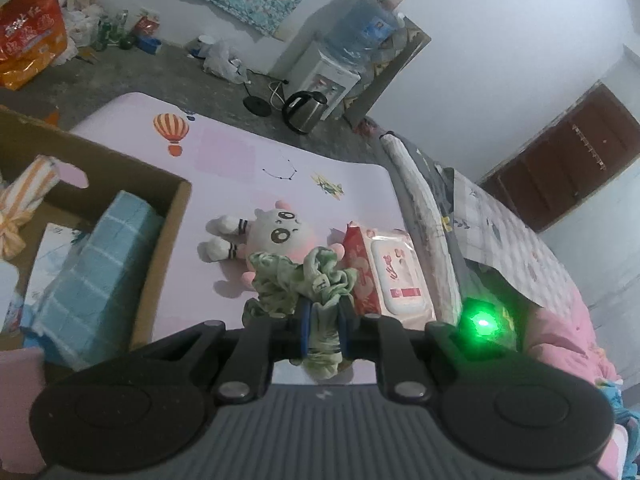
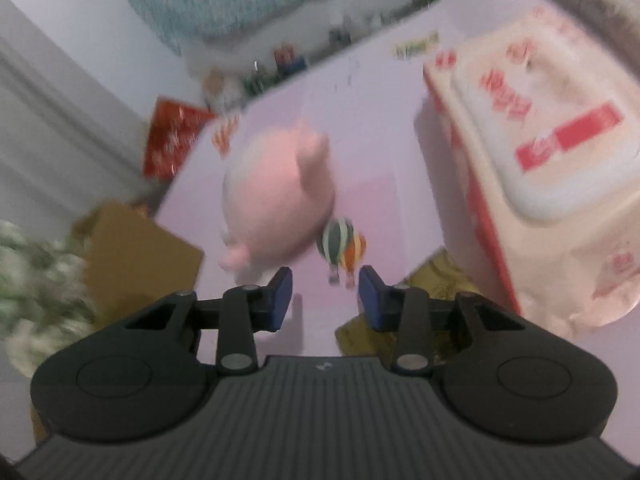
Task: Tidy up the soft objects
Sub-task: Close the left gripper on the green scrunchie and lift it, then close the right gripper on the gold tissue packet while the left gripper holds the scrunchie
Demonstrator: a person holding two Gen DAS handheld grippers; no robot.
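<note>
My left gripper (image 1: 325, 322) is shut on a pale green crumpled cloth (image 1: 298, 280) and holds it above the pink table mat (image 1: 224, 160). Behind the cloth lies a pink and white plush toy (image 1: 272, 236), and to its right a pack of wet wipes (image 1: 394, 276). A cardboard box (image 1: 160, 240) at the left holds a blue checked towel (image 1: 92, 280) and an orange striped cloth (image 1: 24, 204). My right gripper (image 2: 325, 294) is open and empty, low over the mat, just behind the plush toy (image 2: 276, 196). The wipes pack (image 2: 552, 168) is at its right, the green cloth (image 2: 36, 280) at far left.
A bed with a checked quilt (image 1: 500, 240) runs along the mat's right side. On the floor behind are a kettle (image 1: 306, 110), a water dispenser (image 1: 332, 76), bottles and an orange bag (image 1: 28, 40). The right wrist view is blurred; the cardboard box (image 2: 136, 256) stands left.
</note>
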